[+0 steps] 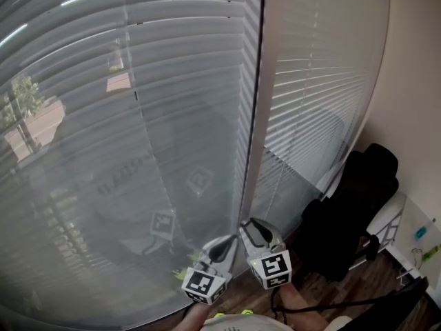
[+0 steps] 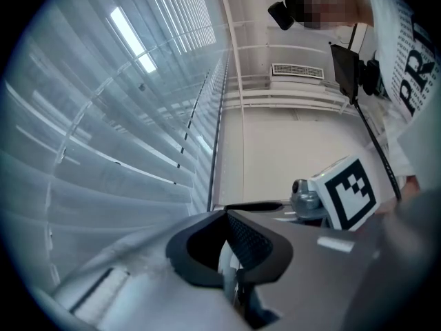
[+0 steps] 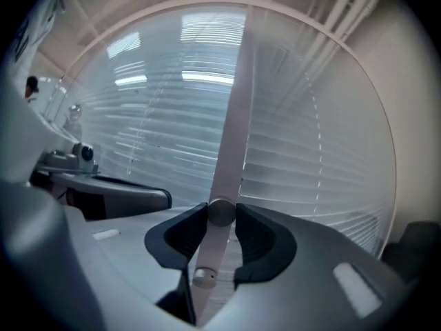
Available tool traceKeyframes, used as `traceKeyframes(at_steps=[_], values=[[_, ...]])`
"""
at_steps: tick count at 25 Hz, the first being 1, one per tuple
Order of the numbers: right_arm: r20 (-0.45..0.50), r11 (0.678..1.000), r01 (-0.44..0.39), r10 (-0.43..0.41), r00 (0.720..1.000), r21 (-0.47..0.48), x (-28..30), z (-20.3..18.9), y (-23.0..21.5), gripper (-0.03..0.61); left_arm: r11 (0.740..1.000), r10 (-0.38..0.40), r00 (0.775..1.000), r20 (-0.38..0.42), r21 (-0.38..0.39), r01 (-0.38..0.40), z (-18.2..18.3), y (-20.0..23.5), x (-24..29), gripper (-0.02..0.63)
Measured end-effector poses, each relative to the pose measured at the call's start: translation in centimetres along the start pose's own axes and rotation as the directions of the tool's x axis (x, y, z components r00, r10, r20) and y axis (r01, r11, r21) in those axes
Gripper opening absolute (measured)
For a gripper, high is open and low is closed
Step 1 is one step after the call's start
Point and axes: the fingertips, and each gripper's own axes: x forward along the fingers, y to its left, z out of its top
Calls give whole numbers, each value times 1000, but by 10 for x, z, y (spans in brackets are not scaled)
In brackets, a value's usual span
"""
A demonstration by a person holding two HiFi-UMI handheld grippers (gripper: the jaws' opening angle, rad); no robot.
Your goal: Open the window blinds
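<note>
Left gripper (image 2: 226, 216): jaws together.
Right gripper (image 3: 221, 221): clamped on the rod (image 3: 220, 211).
Blinds (image 1: 138, 116): right before both grippers.

- A black bag (image 1: 358, 198) stands on the dark wood floor (image 1: 324, 288), against the pale wall (image 1: 413, 74)
- A thin black cable (image 1: 358, 300) runs over the floor in front of the bag
- A slatted air vent (image 2: 298, 70) sits high up, seen in the left tool's view
- A green tree (image 1: 24, 96) shows outdoors, far left

Blinds (image 1: 138, 150) shared by all: seen steeply from above by head camera, close at 12 o'clock by gripper cameras.
</note>
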Motion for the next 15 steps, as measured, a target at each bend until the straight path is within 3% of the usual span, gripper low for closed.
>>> traceKeyframes(at_steps=[3,8,15], values=[[-3,987,9,-10,1000,-162,-5,7,4,138,1000,3,1000,4,0,-3,0,1,0,-5],[-33,935,5,-18,999,-354,-2,5,7,140,1000,12,1000,-1,-3,-12,2,2,0,-5],[-46,887,-3,-20,999,-462,5,-3,6,135,1000,1,1000,3,3,-1,0,0,0,-5]])
